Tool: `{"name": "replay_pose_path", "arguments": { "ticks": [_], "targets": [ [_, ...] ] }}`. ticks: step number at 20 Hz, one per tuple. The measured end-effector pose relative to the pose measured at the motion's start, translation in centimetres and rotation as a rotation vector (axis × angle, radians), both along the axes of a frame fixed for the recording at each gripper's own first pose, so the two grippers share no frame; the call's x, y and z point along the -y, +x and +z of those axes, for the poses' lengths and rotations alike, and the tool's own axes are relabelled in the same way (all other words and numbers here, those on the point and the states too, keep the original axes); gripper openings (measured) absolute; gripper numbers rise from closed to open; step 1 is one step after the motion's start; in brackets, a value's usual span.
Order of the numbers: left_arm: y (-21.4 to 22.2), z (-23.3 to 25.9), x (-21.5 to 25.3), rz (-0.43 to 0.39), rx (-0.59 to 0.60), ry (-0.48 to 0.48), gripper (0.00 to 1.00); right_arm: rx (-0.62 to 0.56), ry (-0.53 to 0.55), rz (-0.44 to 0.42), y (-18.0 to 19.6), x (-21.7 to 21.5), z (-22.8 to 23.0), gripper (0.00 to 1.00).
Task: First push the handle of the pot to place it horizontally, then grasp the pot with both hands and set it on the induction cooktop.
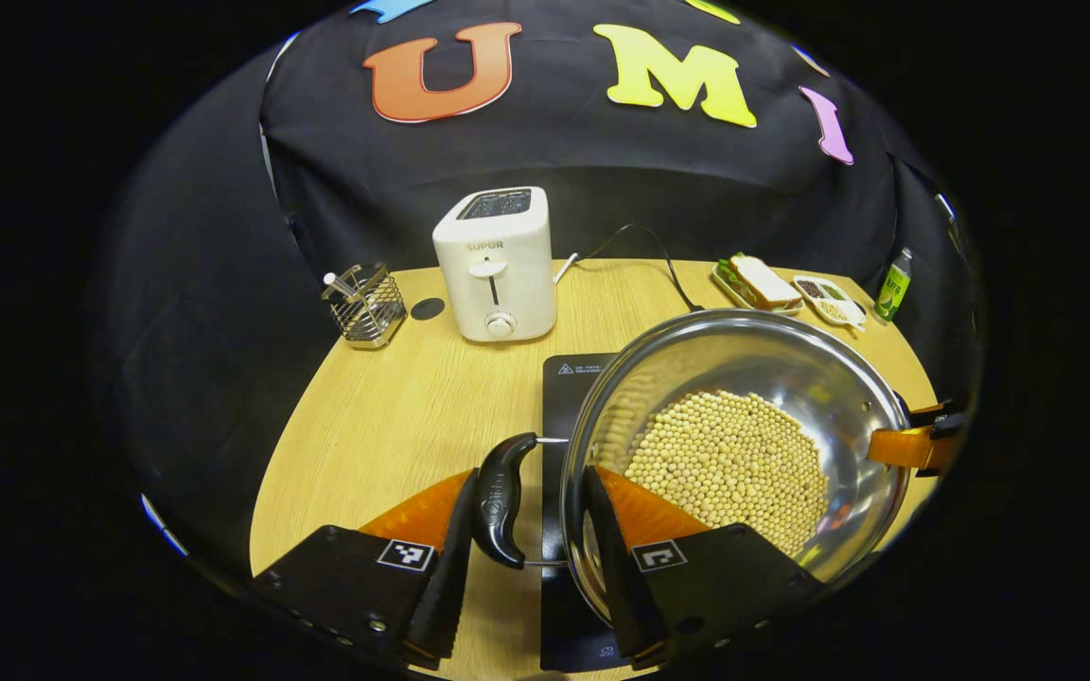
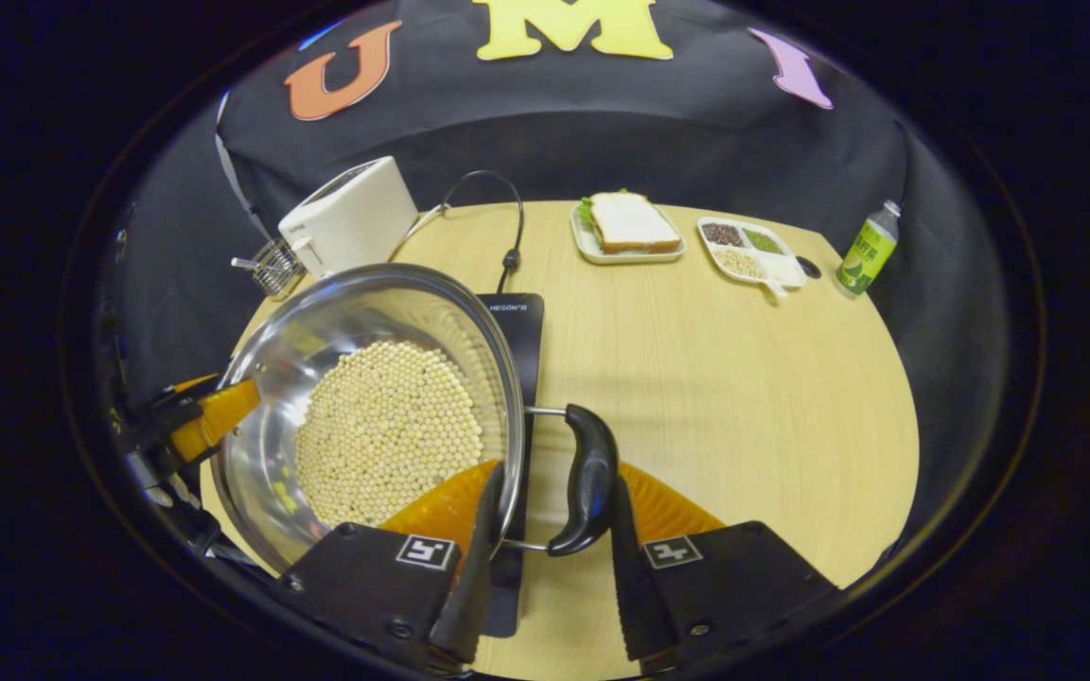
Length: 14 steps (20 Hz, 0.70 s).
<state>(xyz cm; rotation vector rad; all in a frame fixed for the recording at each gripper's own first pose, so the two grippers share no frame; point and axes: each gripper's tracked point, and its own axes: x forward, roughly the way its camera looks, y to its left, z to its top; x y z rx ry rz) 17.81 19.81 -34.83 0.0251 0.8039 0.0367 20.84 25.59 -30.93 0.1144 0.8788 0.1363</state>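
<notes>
We see a shiny silver steel pot (image 1: 819, 378) holding a bed of pale yellow round beans (image 1: 729, 463), with curved glossy black pot handles (image 1: 502, 497), over a flat black glass induction cooktop (image 1: 564, 378) on the light wood-grain tabletop (image 2: 744, 378). Behind stand a white boxy toaster (image 1: 496, 265), a silver wire-mesh basket (image 1: 367, 305) and a green-labelled plastic bottle (image 2: 867, 251). A white rectangular plate (image 2: 625, 251) carries pale bread with a brown crust and green leaves, beside a white divided dish (image 2: 753, 251) of dark, green and tan grains.
</notes>
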Motion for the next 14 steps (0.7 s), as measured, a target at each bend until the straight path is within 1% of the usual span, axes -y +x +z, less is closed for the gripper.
{"name": "replay_pose_path", "arguments": {
  "ticks": [1,2,3,4,5,6,8,11,14],
  "targets": [
    [0.1,0.5,-0.4,0.009,0.034,0.009,0.64,0.019,-0.012,0.005,-0.1,0.3,0.0,0.59],
    [0.2,1.5,-1.4,0.028,0.074,0.04,0.69,0.066,-0.024,0.005,-0.1,0.8,0.8,0.72],
    [0.0,2.7,-2.0,0.043,0.112,0.063,0.89,0.136,-0.058,0.021,0.1,1.2,1.8,0.77],
    [-0.2,3.9,-2.3,0.049,0.146,0.075,0.98,0.228,-0.109,0.034,0.5,2.1,3.6,0.8],
    [-0.7,5.0,-2.6,0.064,0.177,0.091,0.96,0.294,-0.149,0.049,0.3,2.5,5.3,0.8],
    [-1.1,6.2,-2.8,0.075,0.215,0.105,0.96,0.34,-0.163,0.074,-0.3,2.5,6.8,0.82],
    [-2.2,8.9,-2.5,0.093,0.29,0.12,0.96,0.401,-0.151,0.093,-1.8,2.9,9.4,0.94],
    [-5.1,13.7,-0.8,0.114,0.398,0.149,0.96,0.446,-0.091,0.07,-4.6,5.1,12.1,0.94],
    [-9.2,19.2,3.7,0.117,0.5,0.166,0.96,0.538,-0.062,0.049,-8.1,9.2,15.4,0.94]
  ]
}}
